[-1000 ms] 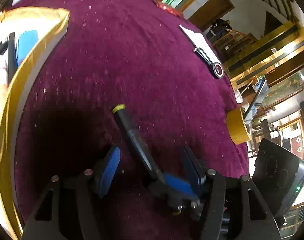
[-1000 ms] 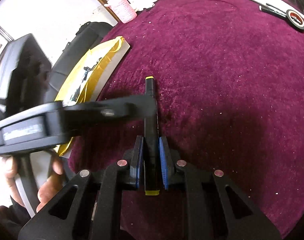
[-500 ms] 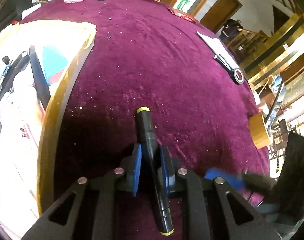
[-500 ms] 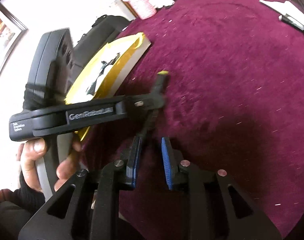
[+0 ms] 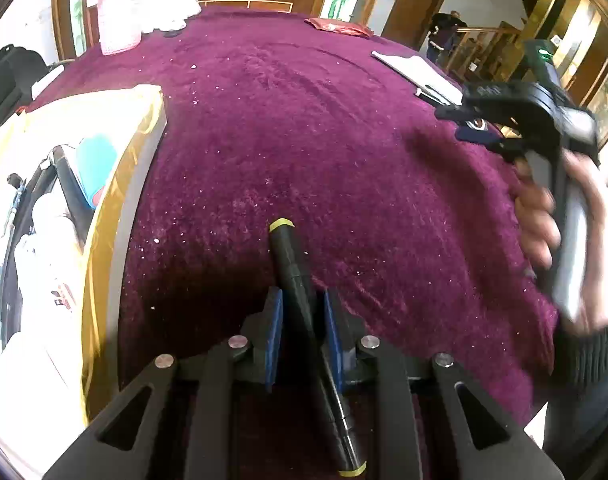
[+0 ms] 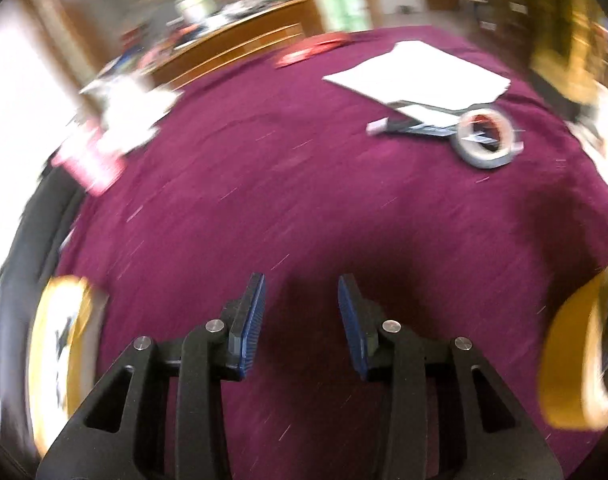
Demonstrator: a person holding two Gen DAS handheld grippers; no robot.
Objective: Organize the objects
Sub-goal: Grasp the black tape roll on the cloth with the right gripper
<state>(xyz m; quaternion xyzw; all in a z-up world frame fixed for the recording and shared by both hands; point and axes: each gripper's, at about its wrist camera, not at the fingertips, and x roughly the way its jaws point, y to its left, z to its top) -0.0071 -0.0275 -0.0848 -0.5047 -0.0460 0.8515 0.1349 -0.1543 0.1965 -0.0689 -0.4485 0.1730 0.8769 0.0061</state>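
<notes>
- While the L gripper (image 5: 300,322) is clamped on the black marker (image 5: 294,276), blue pads (image 5: 274,330) press its barrel from both sides; one yellow-banded end points fwd over the cloth, the other yellow end sticks out back toward the cam, bottom of L view
- marker sits tilted a bit off the gripper axis; can't tell if the fwd tip touches the maroon cloth (image 5: 323,140) or hangs just above it; dark shadow under it
- R gripper (image 6: 302,320) is released, jaws apart w/ nothing between them; only cloth shows in the gap; R view heavily motion-blurred
- in L view the R gripper body (image 5: 515,120) is off to the right side, well apart from the marker, gripped by the person's right hand (image 5: 551,232); dark sleeve at wrist
- gold-edged tray (image 5: 144,148) on the left of the cloth, near the marker but not touching; holds a blue item + white and dark stuff, too washed out to ID
- far side of cloth: white paper (image 6: 419,72); tape roll (image 6: 485,138) just beside it w/ a dark flat thing btwn them; red packet (image 5: 337,26) near far edge; pink-white basket (image 5: 118,26) far left
- yellow tape roll (image 6: 571,364) at R view's right edge, blurred
</notes>
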